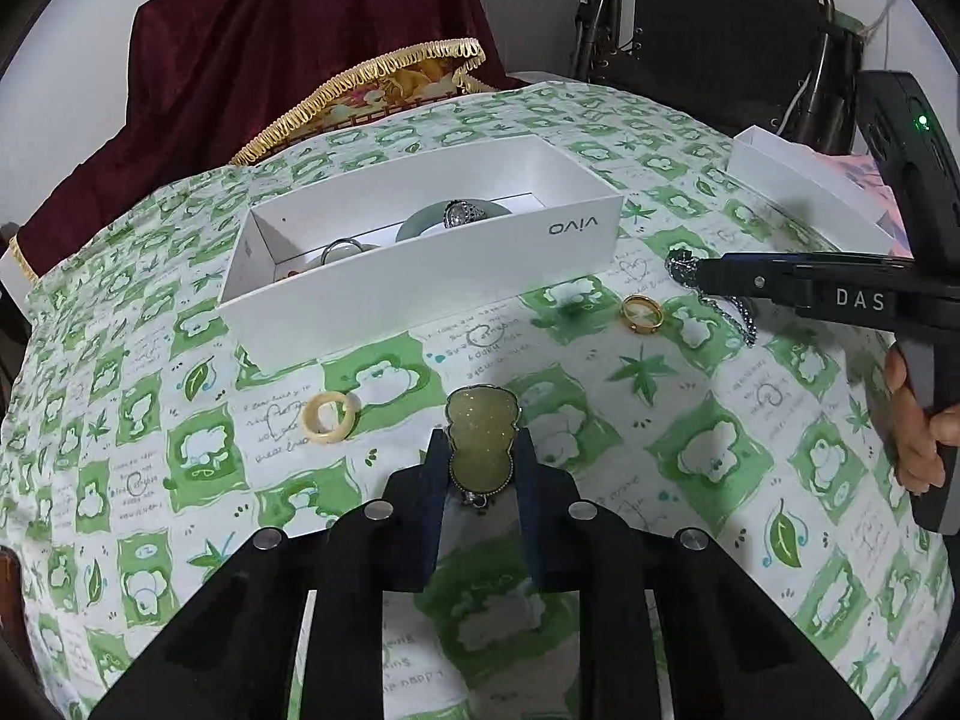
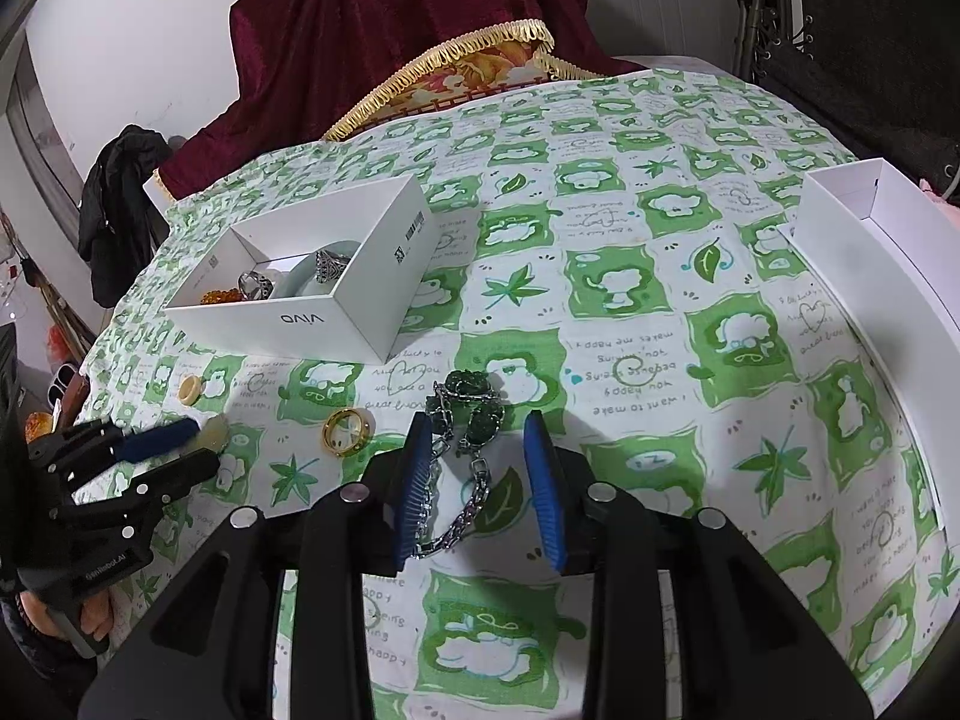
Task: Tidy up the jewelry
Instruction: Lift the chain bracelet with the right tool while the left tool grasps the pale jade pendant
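Left tool clamped on yellow-green pendant; pads pressing both flanks, pendant upright between them over the desk cloth. Cream ring just left of that tool, flat on cloth. Gold ring ahead and to its right. White box straight ahead, open-topped, holding silver rings and a pale bangle.

Right tool with jaws apart, straddling a dark green bracelet with chain; left pad touching chain links, right pad clear of it. Gold ring just left of this tool. Second white box well off to its right. Maroon cloth beyond the desk's far edge.
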Action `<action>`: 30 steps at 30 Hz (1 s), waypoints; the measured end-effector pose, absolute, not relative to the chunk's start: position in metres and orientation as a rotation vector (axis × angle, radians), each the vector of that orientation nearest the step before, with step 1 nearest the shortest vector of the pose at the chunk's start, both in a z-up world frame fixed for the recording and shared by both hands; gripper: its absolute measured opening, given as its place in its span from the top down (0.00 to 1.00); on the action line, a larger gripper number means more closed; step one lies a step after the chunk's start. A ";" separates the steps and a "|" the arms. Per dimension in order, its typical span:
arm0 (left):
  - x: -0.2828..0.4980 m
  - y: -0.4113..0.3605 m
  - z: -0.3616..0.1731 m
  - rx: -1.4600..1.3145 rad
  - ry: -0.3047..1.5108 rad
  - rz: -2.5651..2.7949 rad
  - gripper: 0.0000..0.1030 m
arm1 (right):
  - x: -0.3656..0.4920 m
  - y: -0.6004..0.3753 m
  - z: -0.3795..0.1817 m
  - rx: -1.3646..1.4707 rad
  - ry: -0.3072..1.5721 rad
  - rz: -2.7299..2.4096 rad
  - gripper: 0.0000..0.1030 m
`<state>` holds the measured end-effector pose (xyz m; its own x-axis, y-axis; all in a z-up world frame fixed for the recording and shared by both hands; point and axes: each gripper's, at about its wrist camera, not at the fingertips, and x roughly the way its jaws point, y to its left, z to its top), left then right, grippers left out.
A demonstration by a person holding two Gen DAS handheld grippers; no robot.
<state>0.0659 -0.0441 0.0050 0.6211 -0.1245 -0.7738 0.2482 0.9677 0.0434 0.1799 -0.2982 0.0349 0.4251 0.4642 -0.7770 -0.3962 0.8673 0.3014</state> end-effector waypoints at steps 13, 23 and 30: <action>0.073 -0.042 0.005 0.102 0.886 -0.227 0.69 | 0.181 -0.301 0.033 0.105 1.011 0.546 0.88; 0.062 -0.032 0.019 0.038 0.823 -0.241 0.79 | 0.177 -0.306 0.048 0.151 0.933 0.579 1.00; 0.064 -0.032 0.017 0.033 0.832 -0.235 0.79 | 0.181 -0.300 0.043 0.156 0.984 0.584 0.67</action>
